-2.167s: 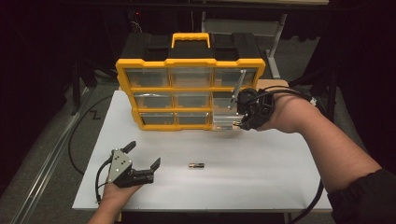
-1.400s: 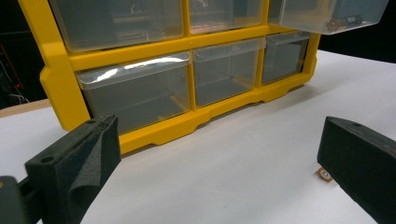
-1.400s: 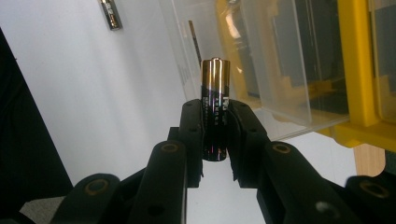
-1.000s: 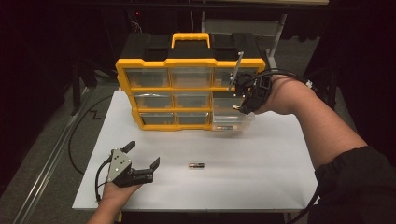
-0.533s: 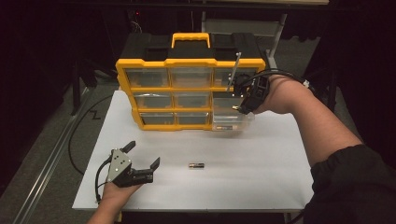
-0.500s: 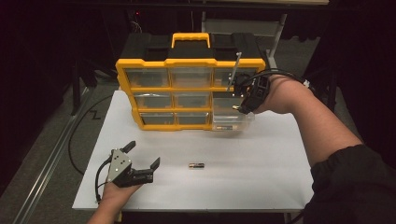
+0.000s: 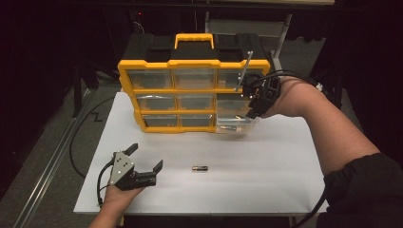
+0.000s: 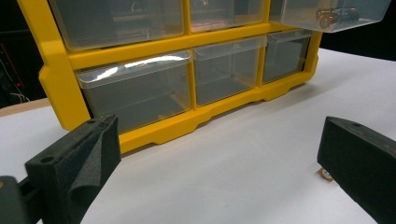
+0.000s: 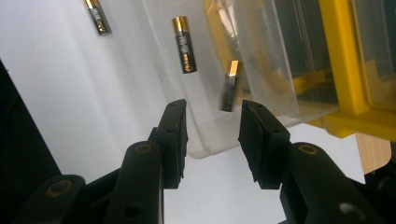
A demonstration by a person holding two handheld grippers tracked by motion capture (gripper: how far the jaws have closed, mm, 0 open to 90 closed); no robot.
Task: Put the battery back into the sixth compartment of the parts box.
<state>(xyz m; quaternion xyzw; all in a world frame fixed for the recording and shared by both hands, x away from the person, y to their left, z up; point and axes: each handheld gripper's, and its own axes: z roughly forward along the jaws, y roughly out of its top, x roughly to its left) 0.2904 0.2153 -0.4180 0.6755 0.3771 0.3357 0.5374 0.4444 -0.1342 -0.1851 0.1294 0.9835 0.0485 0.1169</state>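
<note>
From the high view, my right gripper [image 7: 251, 97] is up at the right side of the yellow organizer [image 7: 195, 95], just above the clear bottom-right drawer [image 7: 236, 125] that's pulled out over the white table [image 7: 266, 161]. My left gripper [image 7: 142, 166] just rests near the front-left of the table, jaws spread wide with nothing between them, and one loose battery [image 7: 200, 168] lies on the table just to its right. In the left gripper view both black jaws stand far apart, looking at the organizer's lower drawers, with the pulled-out drawer at top right and a bit of that table battery [image 8: 325, 174] peeking past the right jaw. In the right gripper view my jaws have just been opening and now sit at a narrow-ish gap with nothing pinched; a blurred battery [image 9: 229, 86] is right beyond the tips, looks like it's dropping into the drawer, and another battery [image 9: 183, 44] already lies in there. So I'd say I'm mid drop-off. Next move, I reckon, is swinging down to the loose battery on the table, lining the jaws across its length so it doesn't roll away.
</note>
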